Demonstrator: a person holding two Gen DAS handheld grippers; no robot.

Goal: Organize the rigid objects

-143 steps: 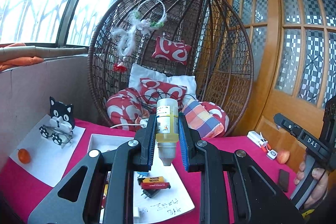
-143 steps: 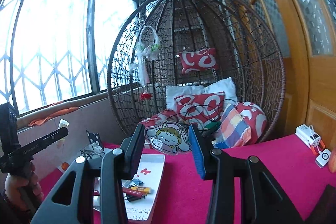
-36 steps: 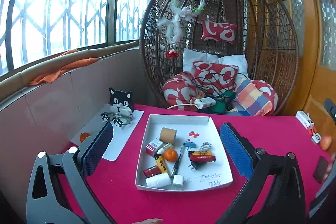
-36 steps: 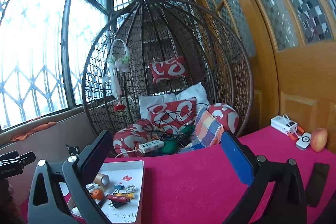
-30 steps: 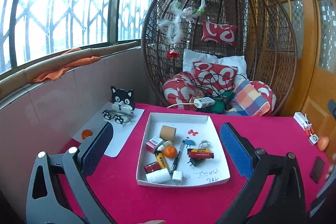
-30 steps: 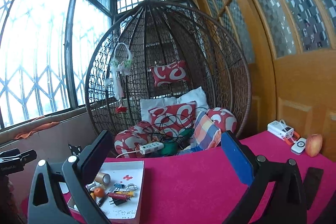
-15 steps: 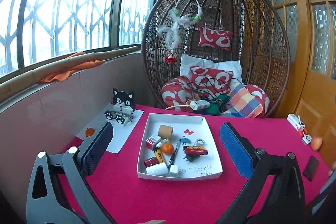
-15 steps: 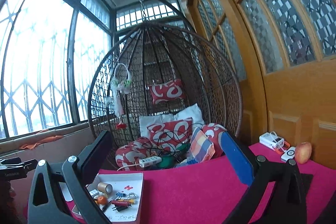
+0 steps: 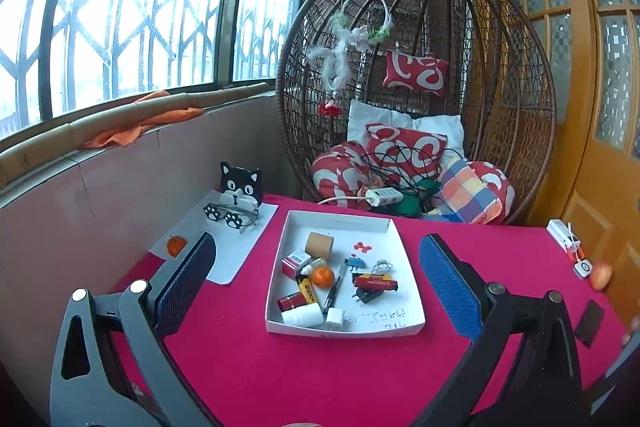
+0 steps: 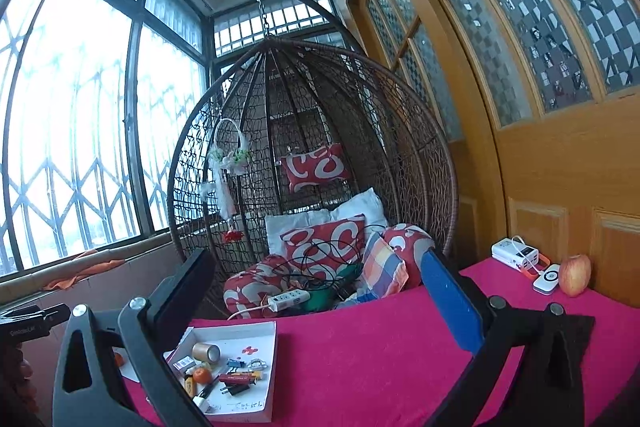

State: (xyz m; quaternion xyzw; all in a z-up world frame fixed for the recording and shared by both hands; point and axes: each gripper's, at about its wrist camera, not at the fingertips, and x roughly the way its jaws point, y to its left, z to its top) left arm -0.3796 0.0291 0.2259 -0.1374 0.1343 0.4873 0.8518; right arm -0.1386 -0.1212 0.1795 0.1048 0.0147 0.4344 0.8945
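Magenta tablecloth [image 9: 320, 367] fills my lower frame; on it, centre, the shallow white cardboard tray [image 9: 408, 291] holds small rigid items (batteries, pen, orange). My left gripper [image 9: 316, 279] and right gripper [image 10: 316, 299] are both spread wide, empty.

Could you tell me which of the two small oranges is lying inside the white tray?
The orange among the clutter in the white tray; the other orange sits outside, on the white sheet near the wall.
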